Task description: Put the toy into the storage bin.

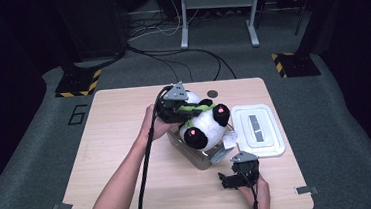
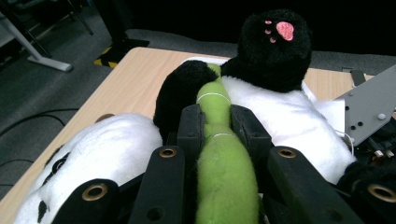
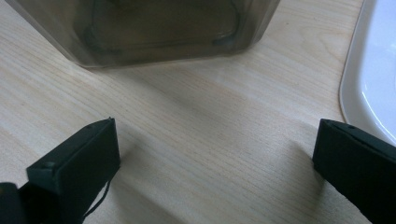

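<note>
A black-and-white panda plush (image 1: 206, 126) lies tilted on top of a clear plastic box (image 1: 196, 157) in the middle of the table. My left gripper (image 1: 186, 109) is at the plush's far left side. In the left gripper view my left gripper (image 2: 215, 115) is shut on the panda's green plush strip (image 2: 223, 172), with a black foot with a pink pad (image 2: 275, 44) beyond it. My right gripper (image 1: 234, 174) rests near the front of the table, just before the box. In the right gripper view my right gripper (image 3: 215, 140) is open over bare wood, facing the box's base (image 3: 154, 28).
A white lid (image 1: 258, 129) lies flat to the right of the box, and its rim (image 3: 373, 60) is close to my right jaw. A small dark disc (image 1: 213, 93) sits near the table's far edge. Cables and stands are on the floor beyond.
</note>
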Demonstrator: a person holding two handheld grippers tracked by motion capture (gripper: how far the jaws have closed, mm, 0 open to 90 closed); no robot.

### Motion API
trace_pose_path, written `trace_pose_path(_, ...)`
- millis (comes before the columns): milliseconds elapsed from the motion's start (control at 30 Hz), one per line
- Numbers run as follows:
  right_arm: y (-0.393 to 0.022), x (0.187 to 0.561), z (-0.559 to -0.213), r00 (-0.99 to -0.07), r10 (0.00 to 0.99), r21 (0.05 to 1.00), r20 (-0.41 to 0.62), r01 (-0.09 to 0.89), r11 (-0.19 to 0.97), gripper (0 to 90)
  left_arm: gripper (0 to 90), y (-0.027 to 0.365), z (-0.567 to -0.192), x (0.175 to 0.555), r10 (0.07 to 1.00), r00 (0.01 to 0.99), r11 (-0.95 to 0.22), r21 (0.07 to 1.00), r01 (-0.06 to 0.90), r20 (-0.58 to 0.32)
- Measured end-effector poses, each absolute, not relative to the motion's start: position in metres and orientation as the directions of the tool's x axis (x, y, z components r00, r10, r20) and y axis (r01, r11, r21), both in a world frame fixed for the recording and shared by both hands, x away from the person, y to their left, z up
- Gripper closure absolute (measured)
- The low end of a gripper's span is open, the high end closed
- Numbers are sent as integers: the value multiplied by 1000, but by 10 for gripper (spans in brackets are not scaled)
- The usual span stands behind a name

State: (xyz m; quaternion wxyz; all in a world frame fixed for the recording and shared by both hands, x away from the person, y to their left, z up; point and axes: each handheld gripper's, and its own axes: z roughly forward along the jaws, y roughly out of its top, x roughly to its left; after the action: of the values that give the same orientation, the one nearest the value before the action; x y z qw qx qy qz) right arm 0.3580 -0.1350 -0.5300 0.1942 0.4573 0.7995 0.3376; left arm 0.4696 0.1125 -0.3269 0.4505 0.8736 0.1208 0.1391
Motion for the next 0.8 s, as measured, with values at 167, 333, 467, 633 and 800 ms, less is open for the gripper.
trace_pose_path(167, -135, 358, -530, -507, 862, 717, -1, 600, 354, 0, 747, 107, -337, 470, 341, 932, -572, 814, 102, 123)
trace_pose_path(333, -135, 358, -530, -505, 863, 717, -2, 601, 353, 0, 746, 108, -343, 472, 355, 927, -561, 821, 109, 119)
trace_pose_path(467, -135, 358, -530, -506, 863, 718, -2, 600, 354, 0, 745, 105, -344, 470, 364, 921, -565, 819, 102, 136)
trace_pose_path(633, -135, 358, -530, -507, 862, 719, -4, 598, 355, 0, 741, 99, -347, 466, 359, 912, -606, 792, 67, 197)
trace_pose_path(800, -135, 358, -530, -507, 862, 719, -4, 598, 355, 0, 669, 96, -352, 467, 368, 913, -625, 774, 101, 178)
